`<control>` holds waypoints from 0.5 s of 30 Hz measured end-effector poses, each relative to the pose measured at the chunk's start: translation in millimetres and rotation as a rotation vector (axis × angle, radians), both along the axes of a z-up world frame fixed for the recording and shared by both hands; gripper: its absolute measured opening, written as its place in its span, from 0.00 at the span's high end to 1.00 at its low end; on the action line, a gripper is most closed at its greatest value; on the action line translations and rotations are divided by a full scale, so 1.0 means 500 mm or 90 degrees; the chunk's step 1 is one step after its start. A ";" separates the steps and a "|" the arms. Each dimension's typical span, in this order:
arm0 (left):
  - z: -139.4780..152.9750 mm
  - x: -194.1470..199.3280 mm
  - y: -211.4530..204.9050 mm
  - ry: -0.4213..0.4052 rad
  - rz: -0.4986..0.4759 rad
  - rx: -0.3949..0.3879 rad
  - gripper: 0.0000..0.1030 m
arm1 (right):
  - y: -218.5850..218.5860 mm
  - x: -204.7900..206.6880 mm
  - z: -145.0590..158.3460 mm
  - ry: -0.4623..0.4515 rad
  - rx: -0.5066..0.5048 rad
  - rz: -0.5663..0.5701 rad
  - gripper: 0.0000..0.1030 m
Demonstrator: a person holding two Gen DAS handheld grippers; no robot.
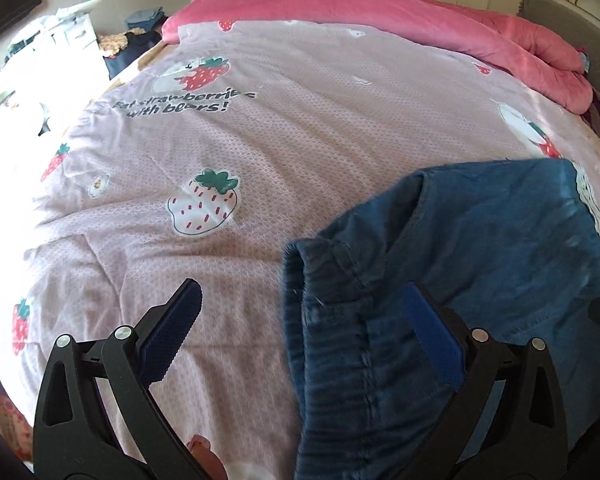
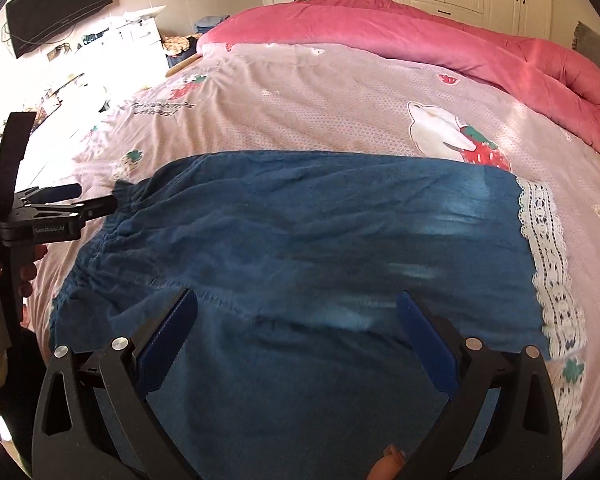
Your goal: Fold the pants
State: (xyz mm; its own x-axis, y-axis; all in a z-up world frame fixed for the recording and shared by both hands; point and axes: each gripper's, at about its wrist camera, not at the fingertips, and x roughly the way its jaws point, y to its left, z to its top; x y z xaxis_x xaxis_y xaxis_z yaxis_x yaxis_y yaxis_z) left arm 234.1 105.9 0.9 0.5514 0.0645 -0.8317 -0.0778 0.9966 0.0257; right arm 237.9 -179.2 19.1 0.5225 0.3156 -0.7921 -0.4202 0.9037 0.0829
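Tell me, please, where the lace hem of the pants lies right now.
In the right wrist view the lace hem lies at the right end of the blue pants, on the strawberry bedsheet.

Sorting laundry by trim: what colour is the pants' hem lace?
White lace trim, clearest in the right wrist view.

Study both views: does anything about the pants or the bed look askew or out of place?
Nothing is damaged or spilled. The blue pants lie flat on the strawberry-print cover; only the elastic waistband looks bunched. The pink quilt is heaped along the far edge.
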 end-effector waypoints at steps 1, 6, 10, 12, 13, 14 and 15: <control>-0.006 0.008 0.006 0.004 0.000 -0.012 0.08 | 0.003 0.009 -0.001 -0.006 -0.009 0.003 0.04; -0.011 0.032 0.007 -0.009 -0.039 -0.041 0.21 | 0.035 0.073 -0.009 -0.020 -0.040 0.038 0.04; -0.028 0.050 -0.008 -0.001 -0.073 -0.023 0.32 | 0.078 0.139 -0.026 -0.020 -0.072 0.082 0.04; -0.039 0.059 -0.011 0.009 -0.087 -0.035 0.44 | 0.096 0.163 -0.032 -0.028 -0.085 0.095 0.04; -0.043 0.063 -0.011 0.012 -0.091 -0.041 0.49 | 0.105 0.177 -0.036 -0.026 -0.089 0.100 0.04; -0.048 0.068 -0.011 0.016 -0.096 -0.046 0.54 | 0.113 0.195 -0.040 -0.016 -0.081 0.103 0.04; -0.055 0.075 -0.012 0.021 -0.101 -0.045 0.56 | 0.118 0.205 -0.042 -0.006 -0.073 0.108 0.04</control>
